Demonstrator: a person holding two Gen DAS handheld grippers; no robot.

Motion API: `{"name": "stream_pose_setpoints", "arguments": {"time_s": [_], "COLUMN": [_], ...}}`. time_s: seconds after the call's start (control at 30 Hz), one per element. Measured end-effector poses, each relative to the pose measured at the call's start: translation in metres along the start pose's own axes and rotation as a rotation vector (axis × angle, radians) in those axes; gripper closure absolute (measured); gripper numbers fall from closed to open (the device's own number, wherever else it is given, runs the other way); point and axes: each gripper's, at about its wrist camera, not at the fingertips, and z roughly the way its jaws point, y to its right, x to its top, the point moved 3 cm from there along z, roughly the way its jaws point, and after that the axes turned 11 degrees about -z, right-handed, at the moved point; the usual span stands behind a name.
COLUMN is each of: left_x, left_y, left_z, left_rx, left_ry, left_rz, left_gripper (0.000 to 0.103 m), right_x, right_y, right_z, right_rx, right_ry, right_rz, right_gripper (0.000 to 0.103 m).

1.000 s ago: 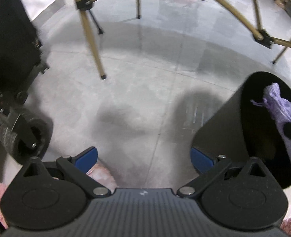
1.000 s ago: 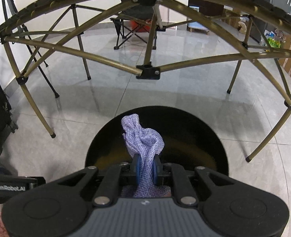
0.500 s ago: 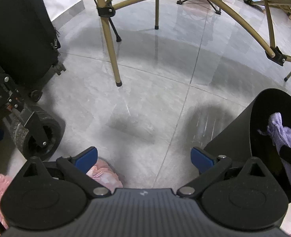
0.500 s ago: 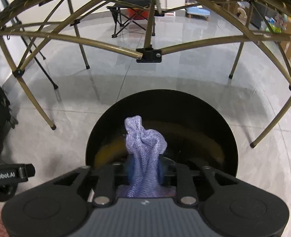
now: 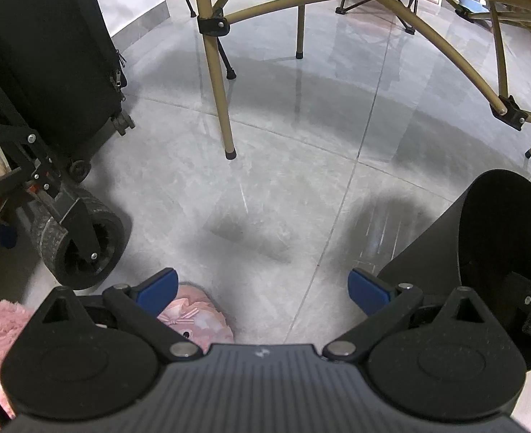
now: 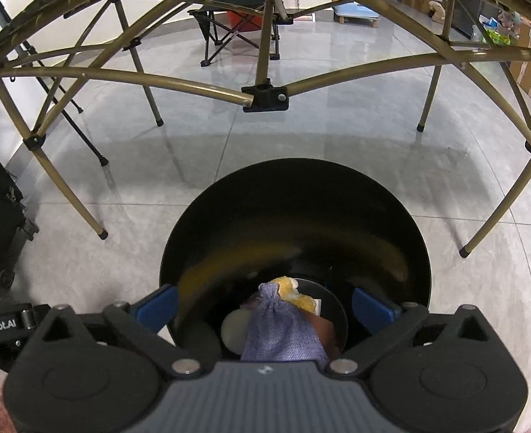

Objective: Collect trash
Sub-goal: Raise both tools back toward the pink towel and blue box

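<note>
Right claw (image 6: pixel 265 305) opening wide over black bin (image 6: pixel 229 216), purple cloth (image 6: pixel 283 328) (ungripped) inside; left claw (image 5: pixel 261 288) agape, empty.

Black suitcase (image 5: pixel 45 54) & cart wheel (image 5: pixel 85 249) at left; gold frame leg (image 5: pixel 216 83) on grey tiles; pink slipper (image 5: pixel 193 319) near bottom.

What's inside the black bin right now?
In the black bin: a purple cloth atop yellow crumpled trash, a pale round item and something brown. The cloth hides whatever lies beneath.
</note>
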Motion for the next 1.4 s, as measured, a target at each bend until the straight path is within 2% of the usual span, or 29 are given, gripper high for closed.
{"name": "stream_pose_setpoints", "arguments": {"time_s": [0.47,0.87,0.97,1.13,1.2,1.4], "left_x": [0.003,0.017,0.023,0.035,0.039,0.055], "left_y": [-0.001,0.004,0.005,0.006,0.007,0.007], "left_z": [-0.019,-0.064,-0.076,-0.097,-0.104,-0.122], "left_rx": [-0.031,-0.116,-0.141,-0.176,-0.159,-0.185], "left_ry": [0.029,0.139,0.169,0.225,0.241,0.287], "left_rz": [-0.015,-0.043,-0.056,-0.064,-0.053,-0.019], "left_gripper": [0.001,0.000,0.000,0.000,0.000,0.000], "right_x": [0.004,0.007,0.010,0.013,0.014,0.021], "right_y": [0.002,0.012,0.016,0.021,0.022,0.032], "right_z": [-0.013,-0.035,-0.046,-0.070,-0.079,-0.111], "right_rx": [-0.003,-0.007,0.035,0.047,0.056,0.039], "right_ry": [0.048,0.118,0.157,0.233,0.267,0.386], "right_rz": [-0.002,0.000,0.020,0.011,0.000,-0.006], "right_gripper": [0.000,0.000,0.000,0.000,0.000,0.000]}}
